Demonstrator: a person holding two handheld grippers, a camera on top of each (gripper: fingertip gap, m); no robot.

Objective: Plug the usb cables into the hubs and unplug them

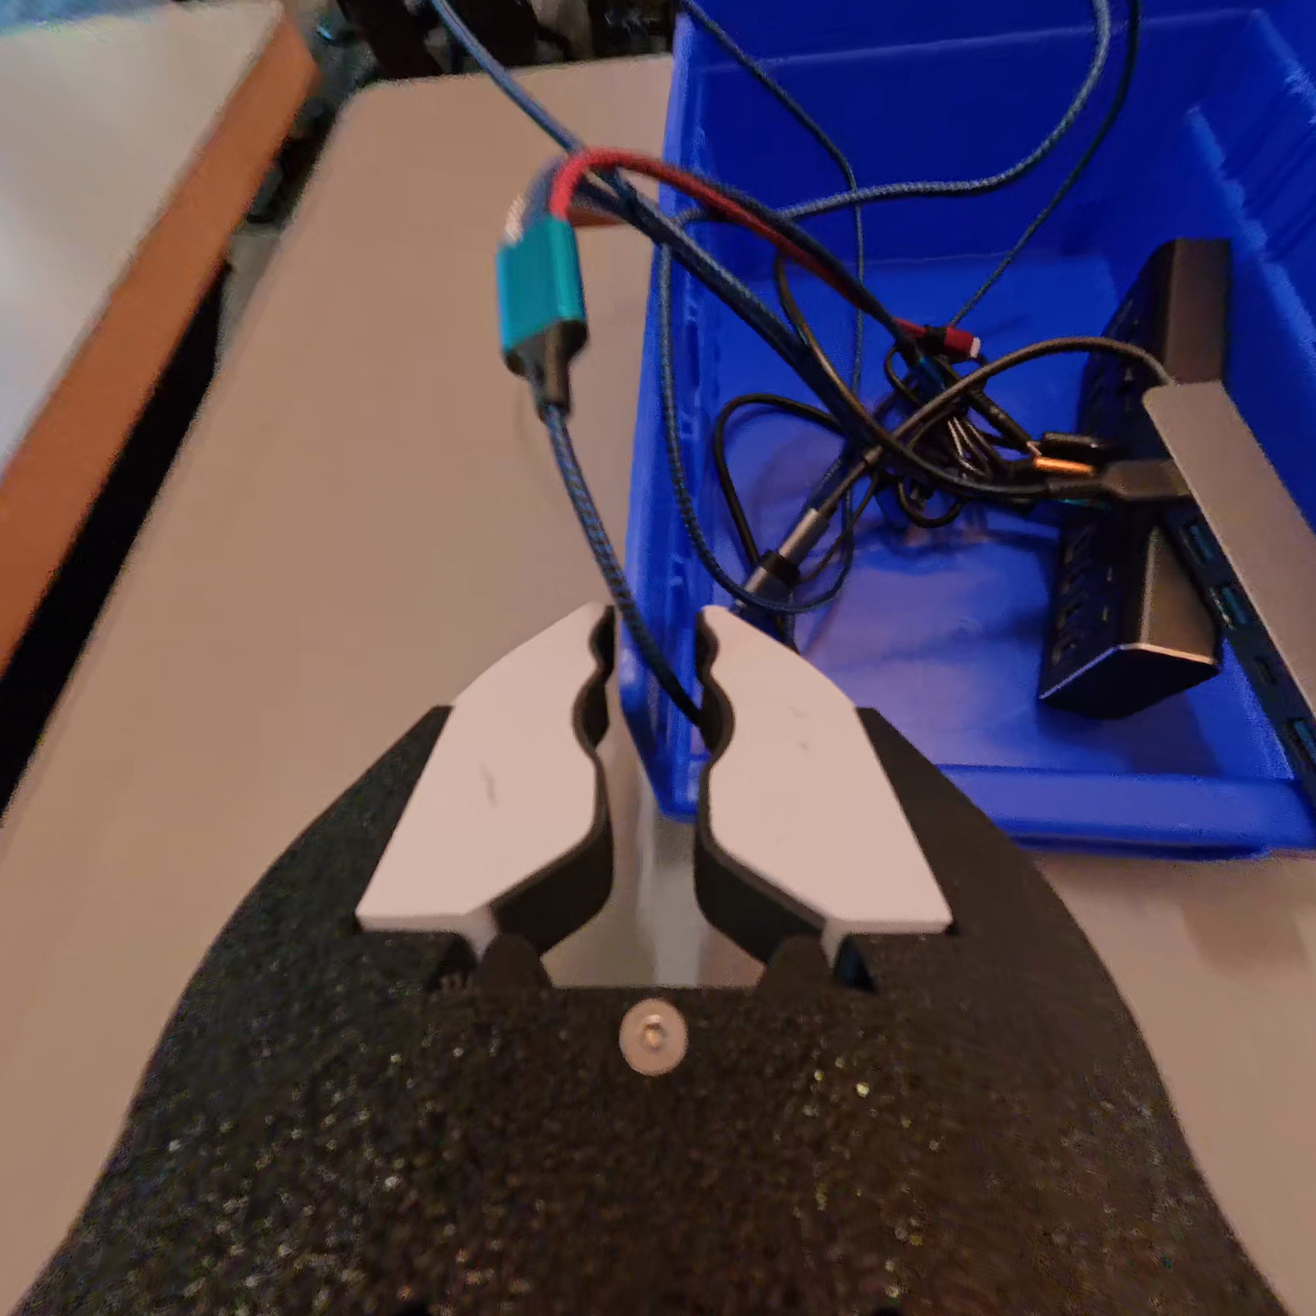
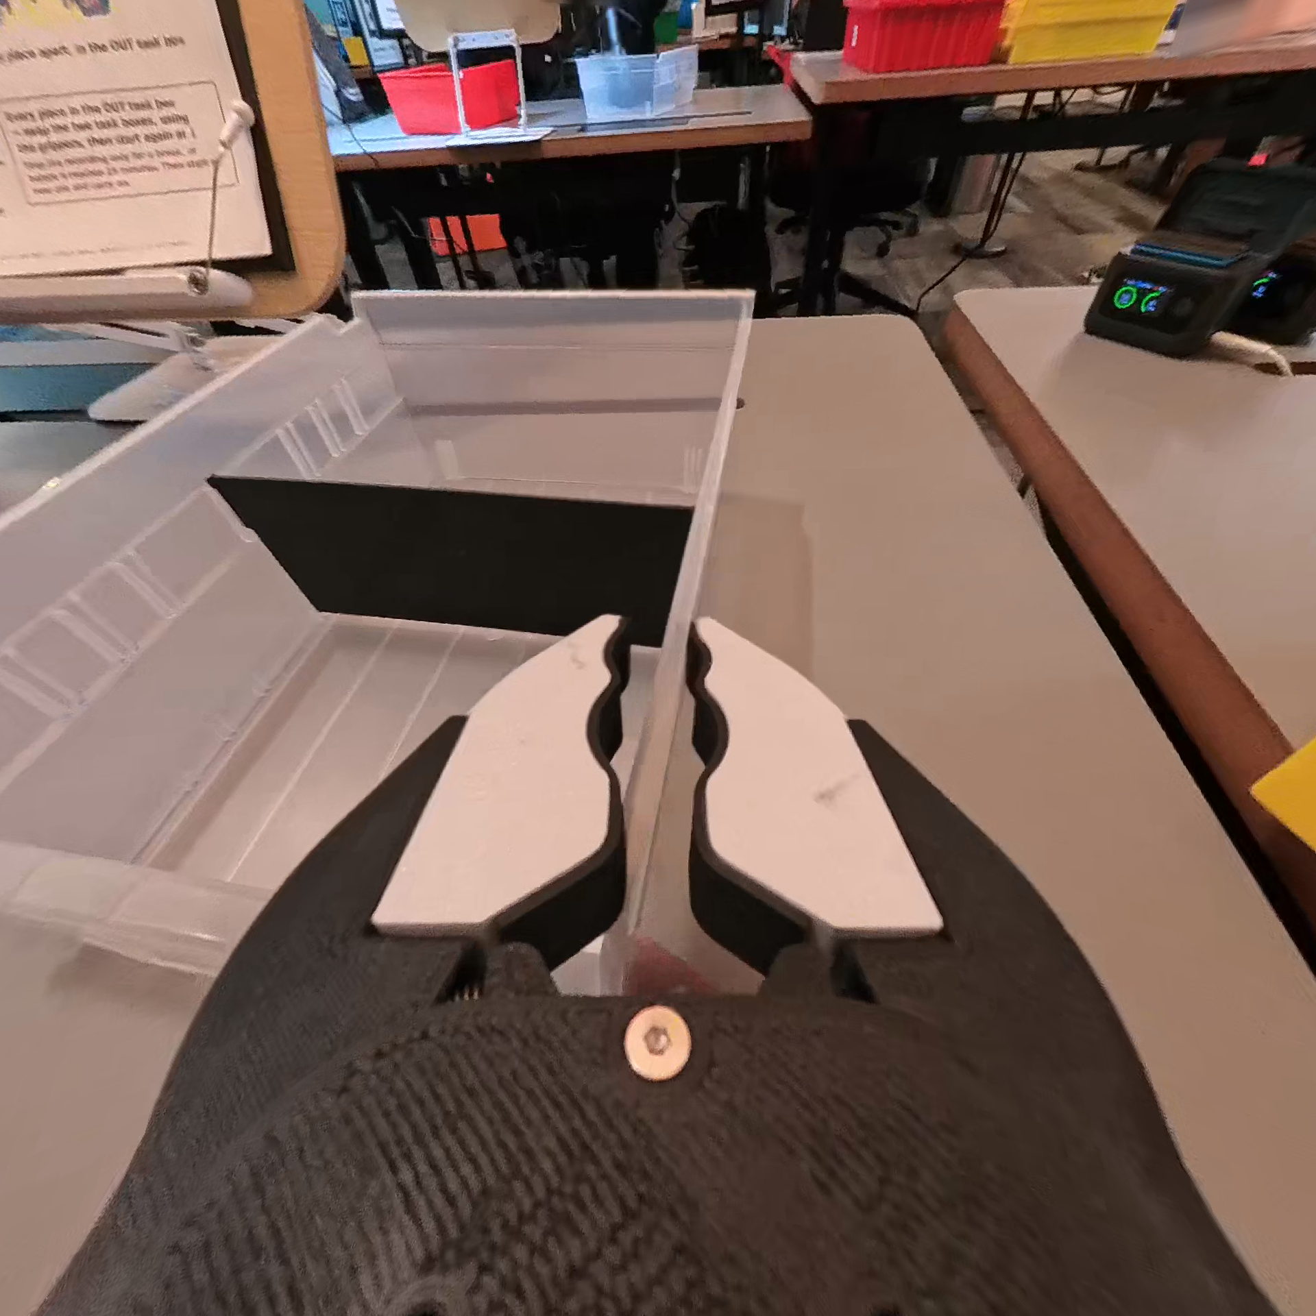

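In the left wrist view a blue bin (image 1: 644,498) holds a dark grey hub (image 1: 1125,598), a silver hub (image 1: 1225,470) and a tangle of usb cables (image 1: 926,441), one with a red tip (image 1: 947,338). A teal cable splitter (image 1: 541,292) hangs in the air left of the bin. Its blue braided cable (image 1: 598,527) runs down between the fingers of my left gripper (image 1: 655,619) and rests against the right pad; the jaws stand a little apart. My right gripper (image 2: 659,627) straddles the right wall (image 2: 701,513) of a clear bin (image 2: 213,555), closed on it.
The clear bin has a black divider (image 2: 456,555) across it. A sign stand (image 2: 128,142) is at the far left. The grey table (image 2: 854,570) runs right of the bin. A neighbouring table (image 2: 1175,498) carries a dark device with green lights (image 2: 1168,299). One gripper's finger ends stand about 75 centimetres off the other's.
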